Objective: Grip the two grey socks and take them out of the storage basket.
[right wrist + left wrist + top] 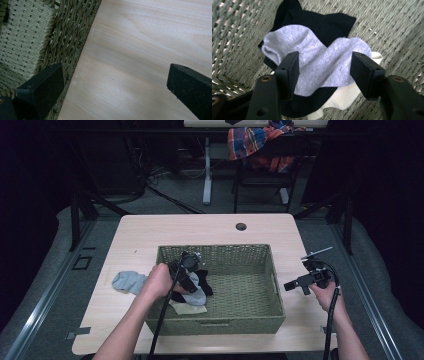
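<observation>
A green woven basket (220, 251) stands on the light wooden table (150, 230). In its left part lies a heap of socks: a light grey sock (196, 295) on top of a black sock (204, 279) and a white sock (192, 309). My left gripper (187, 270) points down into this heap. In the left gripper view its jaws (324, 72) stand half apart astride the puckered grey sock (319, 62), with the black sock (324, 25) and white sock (342, 97) beneath. My right gripper (289, 286) hovers open beside the basket's right wall, nothing between its jaws (115, 87).
Another light grey sock (127, 282) lies on the table left of the basket. The right gripper view looks down on the basket's rim (67, 32) and bare tabletop (140, 50). Behind the table stands a chair draped with plaid cloth (255, 142).
</observation>
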A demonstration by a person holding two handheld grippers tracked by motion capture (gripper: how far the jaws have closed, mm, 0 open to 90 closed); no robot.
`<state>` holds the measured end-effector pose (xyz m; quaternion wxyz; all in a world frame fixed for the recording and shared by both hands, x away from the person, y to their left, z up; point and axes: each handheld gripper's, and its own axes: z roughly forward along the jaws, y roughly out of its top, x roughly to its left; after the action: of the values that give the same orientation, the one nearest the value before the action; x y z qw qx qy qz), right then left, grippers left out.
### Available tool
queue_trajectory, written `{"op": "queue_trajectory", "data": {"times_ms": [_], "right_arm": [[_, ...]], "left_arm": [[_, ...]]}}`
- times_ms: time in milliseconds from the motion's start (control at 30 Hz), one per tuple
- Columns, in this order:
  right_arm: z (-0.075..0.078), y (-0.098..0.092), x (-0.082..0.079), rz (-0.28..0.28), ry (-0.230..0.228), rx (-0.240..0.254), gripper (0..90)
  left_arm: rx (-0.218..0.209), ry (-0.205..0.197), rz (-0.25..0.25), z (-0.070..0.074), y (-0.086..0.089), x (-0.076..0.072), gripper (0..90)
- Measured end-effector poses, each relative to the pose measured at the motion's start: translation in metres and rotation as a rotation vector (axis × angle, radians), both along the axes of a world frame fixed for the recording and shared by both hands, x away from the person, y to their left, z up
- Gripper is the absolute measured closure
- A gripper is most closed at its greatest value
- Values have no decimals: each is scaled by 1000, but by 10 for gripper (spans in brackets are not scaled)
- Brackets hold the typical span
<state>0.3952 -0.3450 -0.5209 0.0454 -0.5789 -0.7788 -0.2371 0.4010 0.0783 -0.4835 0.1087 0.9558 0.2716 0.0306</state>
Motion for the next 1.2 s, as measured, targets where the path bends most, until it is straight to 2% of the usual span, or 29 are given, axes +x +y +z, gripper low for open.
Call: {"op": "queue_trajectory", "data": {"times_ms": [67,200,267,300,367,567,733,800,933,1033,1200], "right_arm": [[0,0,0,1,-6,2,9],[0,0,0,-2,-6,0,9],[-1,1,0,-13,-6,2,9],[0,1,0,-1,-1,1,9],[-1,1,0,-11,-4,2,9],[-1,1,0,-6,-3,3,9],[-1,0,1,7,5,6,9],[-2,1,0,-10,0,1,9],[-1,1,0,-6,2,5,9],[-1,0,0,-1,4,5,9],[-1,0,0,-1,3,5,9]], "left_arm": [[26,5,-10,-4,-2,0,445],[39,8,-4,-8,-2,0,552],[35,27,-6,-10,-2,0,602],[44,28,-1,-11,-2,1,628],[51,35,-1,-13,-2,1,665],[47,42,24,-16,-1,2,786],[15,43,43,-12,1,2,830],[-9,46,53,-10,4,2,843],[-17,39,60,-5,7,2,851],[-44,44,77,-1,10,2,850],[-55,20,95,10,16,3,851]]}}
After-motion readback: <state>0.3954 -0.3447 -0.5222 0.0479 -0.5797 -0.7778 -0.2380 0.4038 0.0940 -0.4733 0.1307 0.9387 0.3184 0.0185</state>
